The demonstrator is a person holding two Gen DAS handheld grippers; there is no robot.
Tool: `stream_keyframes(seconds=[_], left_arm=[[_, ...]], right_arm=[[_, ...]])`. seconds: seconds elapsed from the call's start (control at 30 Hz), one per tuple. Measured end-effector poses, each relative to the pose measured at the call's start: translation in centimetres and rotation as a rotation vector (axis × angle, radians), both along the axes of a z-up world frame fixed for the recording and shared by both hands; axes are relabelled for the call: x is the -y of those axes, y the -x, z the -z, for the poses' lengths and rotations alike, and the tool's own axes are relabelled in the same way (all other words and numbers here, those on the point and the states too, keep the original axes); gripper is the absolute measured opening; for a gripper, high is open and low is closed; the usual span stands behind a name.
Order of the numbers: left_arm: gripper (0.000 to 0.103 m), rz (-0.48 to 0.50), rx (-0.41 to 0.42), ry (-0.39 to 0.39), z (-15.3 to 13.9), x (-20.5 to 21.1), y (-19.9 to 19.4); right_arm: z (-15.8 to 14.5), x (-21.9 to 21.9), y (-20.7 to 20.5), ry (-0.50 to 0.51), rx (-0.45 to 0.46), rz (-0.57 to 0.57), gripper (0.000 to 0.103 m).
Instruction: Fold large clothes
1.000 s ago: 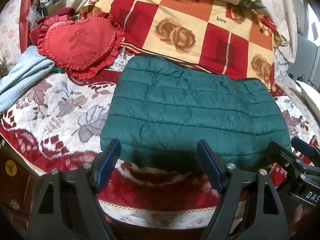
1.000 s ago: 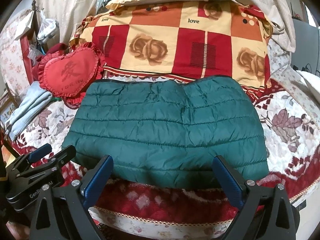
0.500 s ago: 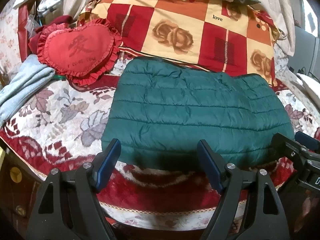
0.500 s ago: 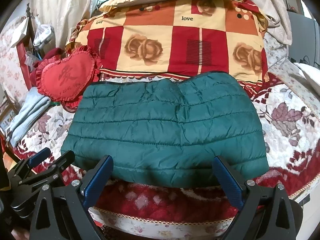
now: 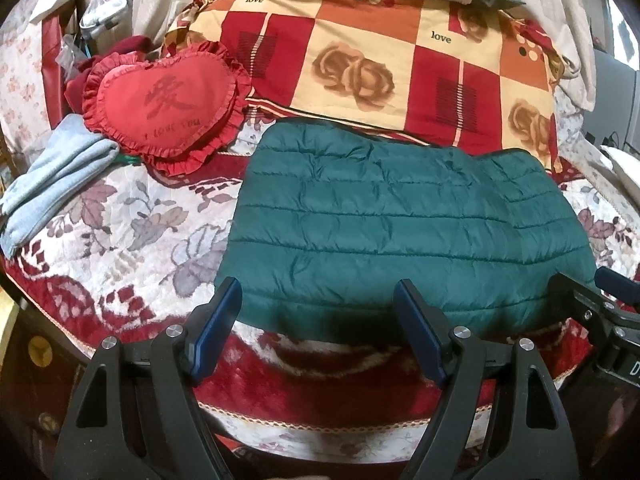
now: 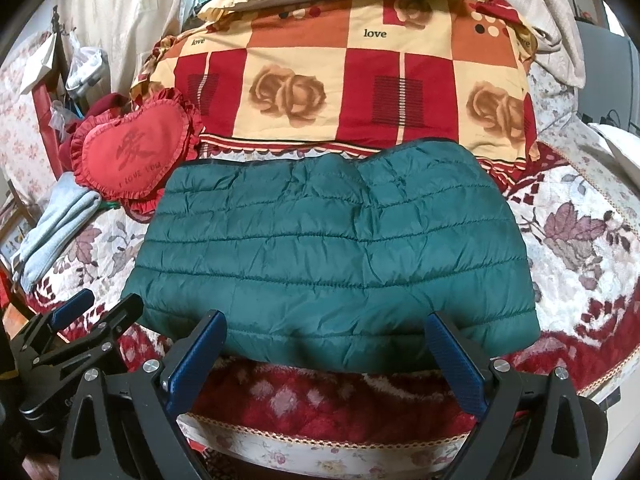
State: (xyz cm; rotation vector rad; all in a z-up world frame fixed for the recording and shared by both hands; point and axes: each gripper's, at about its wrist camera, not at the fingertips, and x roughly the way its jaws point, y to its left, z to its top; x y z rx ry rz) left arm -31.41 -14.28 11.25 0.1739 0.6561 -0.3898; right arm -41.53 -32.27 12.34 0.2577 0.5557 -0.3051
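Observation:
A dark green quilted jacket (image 5: 404, 224) lies folded into a flat rectangle on the floral bedspread (image 5: 132, 224); it also shows in the right wrist view (image 6: 332, 252). My left gripper (image 5: 318, 300) is open and empty, held just in front of the jacket's near left edge. My right gripper (image 6: 326, 332) is open and empty, held in front of the jacket's near edge. The right gripper shows at the far right of the left wrist view (image 5: 600, 300). The left gripper shows at the lower left of the right wrist view (image 6: 80, 320).
A red heart cushion (image 5: 164, 104) and folded grey-blue clothes (image 5: 52, 176) lie at the left. A red and cream checked quilt (image 5: 392, 64) is piled behind the jacket. The bed's near edge (image 6: 320, 436) runs just below the grippers.
Both grippers have drawn back and risen slightly from the jacket; the view tilts up a little. The jacket has not moved. Both stay open.

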Motion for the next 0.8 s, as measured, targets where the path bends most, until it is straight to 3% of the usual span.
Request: stream_keyframes(seconds=[0.8], left_arm=[[0.079, 0.005, -0.033, 0.033, -0.55, 0.01, -0.87]], right_arm=[[0.41, -0.39, -0.49, 0.003, -0.017, -0.014, 0.098]])
